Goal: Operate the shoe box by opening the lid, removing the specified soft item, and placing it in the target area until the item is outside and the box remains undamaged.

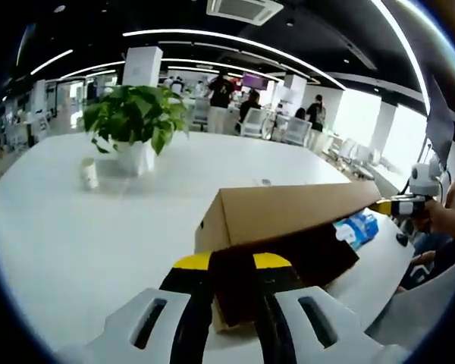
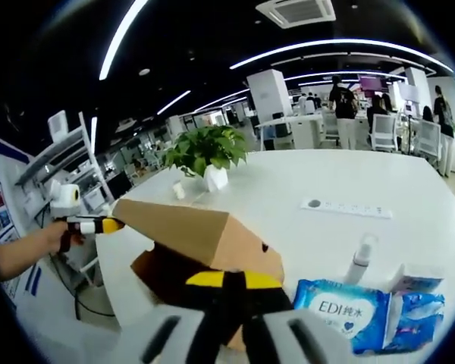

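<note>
Gripping shoe box (image 1: 288, 220) lid, both claws.

The brown cardboard shoe box (image 1: 288, 227) lies on the white worktop (image 1: 83, 243), its lid (image 2: 178, 227) raised and tilted like a roof. The dark interior gapes below it, toward six o'clock in both views.
</note>
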`<state>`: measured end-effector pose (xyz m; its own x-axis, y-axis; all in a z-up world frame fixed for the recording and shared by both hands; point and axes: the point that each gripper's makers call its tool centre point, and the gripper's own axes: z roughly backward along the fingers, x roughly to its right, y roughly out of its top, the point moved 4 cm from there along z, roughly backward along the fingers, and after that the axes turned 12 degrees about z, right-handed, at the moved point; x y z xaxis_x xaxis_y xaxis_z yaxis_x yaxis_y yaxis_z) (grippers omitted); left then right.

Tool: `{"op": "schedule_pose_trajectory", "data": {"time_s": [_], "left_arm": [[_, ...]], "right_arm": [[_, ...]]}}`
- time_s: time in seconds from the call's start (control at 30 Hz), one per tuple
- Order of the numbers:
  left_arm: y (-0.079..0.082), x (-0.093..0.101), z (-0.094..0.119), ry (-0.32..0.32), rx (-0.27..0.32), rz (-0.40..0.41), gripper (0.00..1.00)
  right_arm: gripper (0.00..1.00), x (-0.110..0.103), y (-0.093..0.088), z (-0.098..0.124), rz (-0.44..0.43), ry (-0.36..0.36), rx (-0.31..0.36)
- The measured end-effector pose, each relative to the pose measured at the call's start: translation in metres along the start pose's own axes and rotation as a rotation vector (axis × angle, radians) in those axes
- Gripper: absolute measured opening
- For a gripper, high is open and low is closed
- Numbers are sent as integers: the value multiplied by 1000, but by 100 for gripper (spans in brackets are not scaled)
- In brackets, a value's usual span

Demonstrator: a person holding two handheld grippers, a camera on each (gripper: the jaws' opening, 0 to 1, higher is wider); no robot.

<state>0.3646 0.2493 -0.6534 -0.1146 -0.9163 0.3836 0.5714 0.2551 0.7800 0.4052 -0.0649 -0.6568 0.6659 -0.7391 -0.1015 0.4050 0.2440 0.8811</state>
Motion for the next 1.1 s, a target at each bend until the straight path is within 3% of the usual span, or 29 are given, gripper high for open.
{"op": "schedule_pose_trajectory", "data": {"time_s": [0.3, 1.1], "left_arm": [[-10, -2, 1, 8, -25, 7, 16], [-48, -11, 1, 28, -127, -22, 20]], "right_arm": [[3, -4, -14, 0, 4, 15, -14], [8, -22, -49, -1, 120, 68, -84]]}}
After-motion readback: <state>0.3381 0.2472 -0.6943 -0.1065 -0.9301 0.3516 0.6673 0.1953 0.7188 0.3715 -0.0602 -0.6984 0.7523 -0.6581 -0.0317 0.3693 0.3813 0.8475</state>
